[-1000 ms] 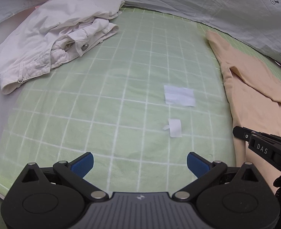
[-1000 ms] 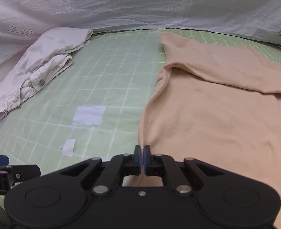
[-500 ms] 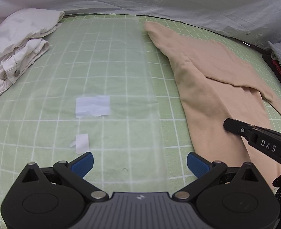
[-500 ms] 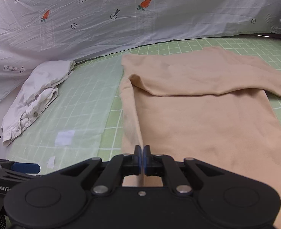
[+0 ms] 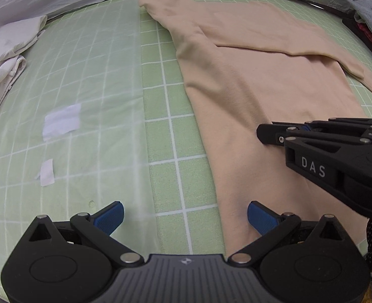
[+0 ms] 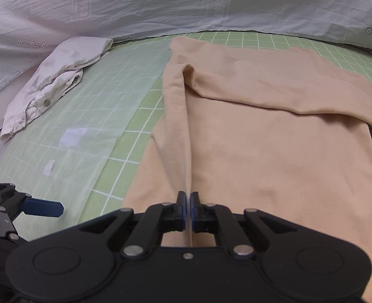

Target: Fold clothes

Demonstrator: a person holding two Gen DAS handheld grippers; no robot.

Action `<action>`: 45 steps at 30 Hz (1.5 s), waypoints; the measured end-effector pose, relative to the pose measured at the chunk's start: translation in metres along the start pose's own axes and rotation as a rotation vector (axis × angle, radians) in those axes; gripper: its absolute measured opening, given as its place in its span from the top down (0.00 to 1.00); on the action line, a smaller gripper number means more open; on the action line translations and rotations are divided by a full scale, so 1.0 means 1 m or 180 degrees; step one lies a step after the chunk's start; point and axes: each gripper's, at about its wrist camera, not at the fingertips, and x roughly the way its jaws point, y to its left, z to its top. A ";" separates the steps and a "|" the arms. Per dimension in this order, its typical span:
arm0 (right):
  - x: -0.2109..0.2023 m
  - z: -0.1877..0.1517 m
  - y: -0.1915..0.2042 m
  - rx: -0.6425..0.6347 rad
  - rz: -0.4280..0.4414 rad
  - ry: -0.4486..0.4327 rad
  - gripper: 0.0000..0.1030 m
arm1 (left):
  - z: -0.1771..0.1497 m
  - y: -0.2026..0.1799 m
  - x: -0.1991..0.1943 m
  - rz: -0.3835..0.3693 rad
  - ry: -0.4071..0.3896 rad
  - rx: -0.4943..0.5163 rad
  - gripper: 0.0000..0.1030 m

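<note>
Peach top [image 6: 274, 151] pinched in right hand-held gripper [image 6: 188, 203]; left hand-held gripper [image 5: 184, 216] spread; white garment [image 6: 57, 80] nearby.

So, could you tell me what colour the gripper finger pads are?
Blue; the left gripper pads show best in the left wrist view.

Peach sweater [image 6: 274, 156] — spread flat, left edge lifted, sleeve folded across top

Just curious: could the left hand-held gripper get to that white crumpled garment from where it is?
Probably yes: the left hand-held gripper is open and only bare green mat lies between it and the white garment.
</note>
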 end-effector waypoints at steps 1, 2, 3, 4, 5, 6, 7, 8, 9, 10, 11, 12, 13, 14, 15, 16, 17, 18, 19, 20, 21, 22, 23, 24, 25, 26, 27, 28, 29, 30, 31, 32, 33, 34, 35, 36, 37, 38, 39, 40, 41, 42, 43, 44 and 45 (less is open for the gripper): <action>0.000 0.000 -0.001 -0.0035 0.0015 0.0006 0.96 | 0.000 0.001 0.001 -0.0016 0.0015 -0.0072 0.00; 0.000 0.001 -0.002 -0.0061 0.0033 0.0013 0.96 | 0.001 0.003 0.002 -0.0027 0.0027 -0.0130 0.00; 0.000 0.001 -0.003 -0.0079 0.0052 0.0022 0.96 | 0.001 0.003 0.003 -0.0026 0.0035 -0.0167 0.00; 0.000 0.002 -0.004 -0.0097 0.0071 0.0030 0.96 | 0.003 0.003 0.004 -0.0017 0.0042 -0.0188 0.00; 0.000 0.003 -0.007 -0.0099 0.0079 0.0031 0.96 | 0.005 0.003 0.005 -0.0009 0.0051 -0.0206 0.00; -0.001 0.005 -0.011 -0.0082 0.0073 0.0023 0.96 | 0.006 0.003 0.005 -0.0003 0.0059 -0.0227 0.00; -0.002 0.008 -0.015 -0.0065 0.0067 0.0015 0.95 | 0.008 0.003 0.005 0.0002 0.0069 -0.0250 0.00; -0.002 0.010 -0.019 -0.0048 0.0061 0.0007 0.95 | 0.009 0.003 0.006 0.0004 0.0079 -0.0274 0.00; -0.003 0.012 -0.023 -0.0032 0.0055 -0.0001 0.93 | 0.011 0.003 0.007 0.0007 0.0094 -0.0300 0.00; -0.004 0.015 -0.027 -0.0015 0.0049 -0.0009 0.90 | 0.013 0.004 0.007 0.0008 0.0118 -0.0330 0.00; -0.005 0.017 -0.031 0.0002 0.0043 -0.0017 0.88 | 0.016 0.005 0.008 0.0012 0.0145 -0.0361 0.00; -0.005 0.019 -0.035 0.0019 0.0037 -0.0025 0.81 | 0.019 0.006 0.009 0.0021 0.0174 -0.0393 0.00; -0.006 0.022 -0.039 0.0036 0.0031 -0.0032 0.72 | 0.023 0.007 0.009 0.0042 0.0188 -0.0419 0.00; -0.007 0.024 -0.043 0.0052 0.0025 -0.0040 0.68 | 0.027 0.008 0.009 0.0075 0.0189 -0.0440 0.00; -0.007 0.026 -0.047 0.0069 0.0019 -0.0048 0.64 | 0.031 0.010 0.009 0.0104 0.0179 -0.0460 0.00; -0.008 0.029 -0.051 0.0086 0.0013 -0.0056 0.62 | 0.037 0.011 0.008 0.0130 0.0149 -0.0489 0.00; -0.009 0.031 -0.055 0.0103 0.0007 -0.0064 0.62 | 0.042 0.012 0.006 0.0152 0.0111 -0.0529 0.00; -0.009 0.033 -0.059 0.0119 0.0001 -0.0072 0.60 | 0.047 0.014 0.004 0.0168 0.0074 -0.0577 0.00; -0.010 0.036 -0.063 0.0136 -0.0005 -0.0080 0.59 | 0.053 0.016 0.003 0.0181 0.0041 -0.0625 0.00; -0.011 0.038 -0.067 0.0153 -0.0011 -0.0088 0.58 | 0.059 0.018 0.003 0.0192 0.0014 -0.0666 0.00; -0.011 0.040 -0.074 0.0202 -0.0051 -0.0101 0.57 | 0.065 0.021 0.004 0.0201 -0.0008 -0.0711 0.00; -0.011 0.043 -0.087 0.0286 -0.0126 -0.0119 0.56 | 0.071 0.024 0.004 0.0209 -0.0025 -0.0758 0.00; -0.011 0.045 -0.099 0.0371 -0.0202 -0.0138 0.56 | 0.076 0.027 0.005 0.0216 -0.0041 -0.0806 0.00; -0.011 0.047 -0.111 0.0455 -0.0278 -0.0156 0.56 | 0.082 0.030 0.006 0.0221 -0.0054 -0.0851 0.00; -0.011 0.050 -0.123 0.0539 -0.0354 -0.0175 0.55 | 0.089 0.034 0.008 0.0224 -0.0063 -0.0894 0.00; -0.011 0.052 -0.136 0.0623 -0.0430 -0.0193 0.55 | 0.096 0.038 0.009 0.0226 -0.0072 -0.0937 0.00; -0.011 0.054 -0.148 0.0707 -0.0506 -0.0212 0.54 | 0.104 0.042 0.012 0.0228 -0.0086 -0.0975 0.00; -0.011 0.057 -0.160 0.0792 -0.0582 -0.0230 0.53 | 0.113 0.046 0.015 0.0228 -0.0104 -0.1009 0.00; -0.012 0.059 -0.172 0.0876 -0.0658 -0.0248 0.53 | 0.122 0.050 0.018 0.0229 -0.0121 -0.1042 0.00; -0.012 0.062 -0.185 0.0960 -0.0734 -0.0267 0.52 | 0.132 0.055 0.021 0.0229 -0.0139 -0.1076 0.00; -0.012 0.064 -0.197 0.1044 -0.0810 -0.0285 0.50 | 0.141 0.058 0.024 0.0229 -0.0159 -0.1102 0.00; -0.012 0.066 -0.209 0.1128 -0.0886 -0.0304 0.49 | 0.151 0.061 0.027 0.0229 -0.0182 -0.1121 0.00; -0.012 0.069 -0.221 0.1212 -0.0962 -0.0322 0.46 | 0.161 0.063 0.030 0.0227 -0.0201 -0.1142 0.00; -0.012 0.071 -0.233 0.1296 -0.1038 -0.0340 0.45 | 0.171 0.064 0.035 0.0227 -0.0210 -0.1164 0.00; -0.012 0.073 -0.246 0.1380 -0.1114 -0.0359 0.45 | 0.180 0.066 0.038 0.0229 -0.0211 -0.1187 0.00; -0.012 0.076 -0.258 0.1464 -0.1190 -0.0377 0.45 | 0.188 0.068 0.042 0.0231 -0.0216 -0.1207 0.00; -0.012 0.078 -0.270 0.1549 -0.1266 -0.0395 0.44 | 0.197 0.069 0.046 0.0233 -0.0226 -0.1227 0.00; -0.010 0.080 -0.280 0.1607 -0.1290 -0.0387 0.43 | 0.203 0.070 0.049 0.0237 -0.0234 -0.1240 0.00; -0.007 0.081 -0.285 0.1642 -0.1253 -0.0351 0.41 | 0.208 0.070 0.051 0.0244 -0.0241 -0.1247 0.00; -0.004 0.081 -0.288 0.1684 -0.1217 -0.0349 0.37 | 0.212 0.071 0.054 0.0251 -0.0247 -0.1254 0.00; -0.002 0.083 -0.289 0.1720 -0.1182 -0.0362 0.34 | 0.217 0.072 0.056 0.0257 -0.0254 -0.1261 0.00; -0.001 0.084 -0.289 0.1729 -0.1165 -0.0348 0.31 | 0.221 0.073 0.059 0.0261 -0.0256 -0.1265 0.00; 0.001 0.087 -0.287 0.1694 -0.1170 -0.0328 0.32 | 0.224 0.074 0.061 0.0260 -0.0255 -0.1265 0.00; 0.004 0.089 -0.284 0.1623 -0.1181 -0.0303 0.32 | 0.226 0.076 0.064 0.0253 -0.0263 -0.1264 0.00; 0.006 0.090 -0.281 0.1548 -0.1197 -0.0283 0.33 | 0.228 0.079 0.066 0.0233 -0.0280 -0.1262 0.00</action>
